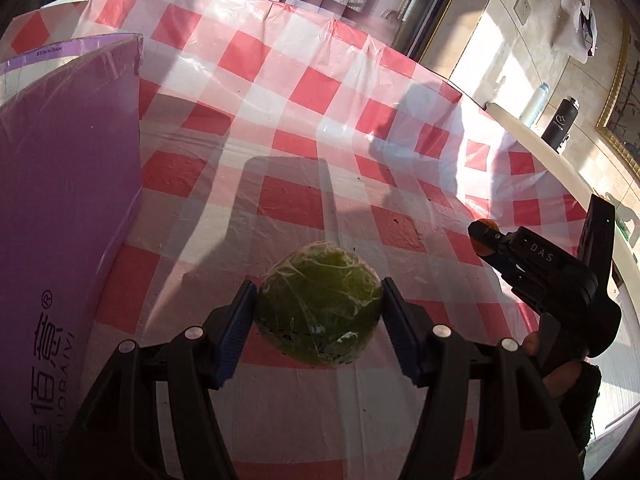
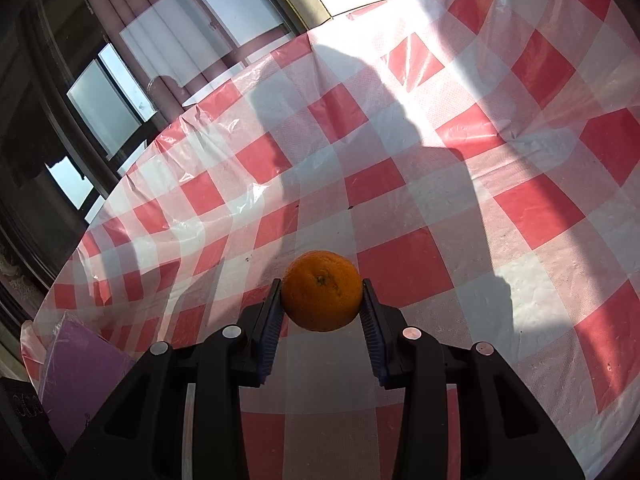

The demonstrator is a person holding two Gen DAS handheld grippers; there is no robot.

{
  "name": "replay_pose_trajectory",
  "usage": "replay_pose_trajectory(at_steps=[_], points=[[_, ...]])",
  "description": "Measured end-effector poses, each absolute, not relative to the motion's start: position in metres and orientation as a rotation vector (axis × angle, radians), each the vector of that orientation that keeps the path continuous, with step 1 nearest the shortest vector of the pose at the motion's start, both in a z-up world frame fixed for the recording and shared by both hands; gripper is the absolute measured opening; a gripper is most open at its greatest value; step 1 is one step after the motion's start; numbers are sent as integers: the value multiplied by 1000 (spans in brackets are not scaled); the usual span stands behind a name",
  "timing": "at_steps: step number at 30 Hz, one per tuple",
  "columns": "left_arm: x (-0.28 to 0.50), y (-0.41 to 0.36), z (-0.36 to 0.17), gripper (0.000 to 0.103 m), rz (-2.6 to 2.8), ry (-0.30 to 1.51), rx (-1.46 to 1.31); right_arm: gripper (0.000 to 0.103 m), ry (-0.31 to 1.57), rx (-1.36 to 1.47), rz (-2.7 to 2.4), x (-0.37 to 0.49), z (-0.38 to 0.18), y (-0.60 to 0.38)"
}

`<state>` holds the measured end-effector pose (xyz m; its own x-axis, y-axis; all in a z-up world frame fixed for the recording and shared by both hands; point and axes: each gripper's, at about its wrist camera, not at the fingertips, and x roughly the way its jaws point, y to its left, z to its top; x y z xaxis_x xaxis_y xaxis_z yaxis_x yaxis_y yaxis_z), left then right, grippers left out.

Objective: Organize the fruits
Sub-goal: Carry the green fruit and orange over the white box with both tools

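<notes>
My left gripper [image 1: 318, 300] is shut on a round green fruit wrapped in clear film [image 1: 318, 304], held above the red-and-white checked tablecloth [image 1: 304, 128]. Both blue pads press its sides. In the right wrist view my right gripper [image 2: 322, 294] is shut on an orange [image 2: 322, 290], lifted over the same cloth [image 2: 460, 208]. The left wrist view also shows the right gripper [image 1: 486, 238] at the far right, a hand behind it, with a sliver of the orange [image 1: 488, 223] at its tip.
A tall purple box [image 1: 64, 208] with printed characters stands close on the left of the left gripper; its corner shows at the lower left as the purple box [image 2: 80, 364]. Two bottles [image 1: 560, 120] stand on a ledge beyond the table's right edge. Windows lie behind the table.
</notes>
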<state>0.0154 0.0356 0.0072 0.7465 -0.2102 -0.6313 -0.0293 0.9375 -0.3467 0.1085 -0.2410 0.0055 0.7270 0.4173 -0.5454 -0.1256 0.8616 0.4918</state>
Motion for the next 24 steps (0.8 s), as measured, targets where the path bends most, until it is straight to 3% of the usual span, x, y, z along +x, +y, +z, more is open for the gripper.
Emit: replay_pose_trajectory(at_steps=[16, 24], points=[[14, 35, 11, 63, -121, 704, -366, 38, 681, 449, 283, 105, 9, -244], [-35, 24, 23, 63, -92, 692, -259, 38, 645, 470, 236, 18, 14, -238]])
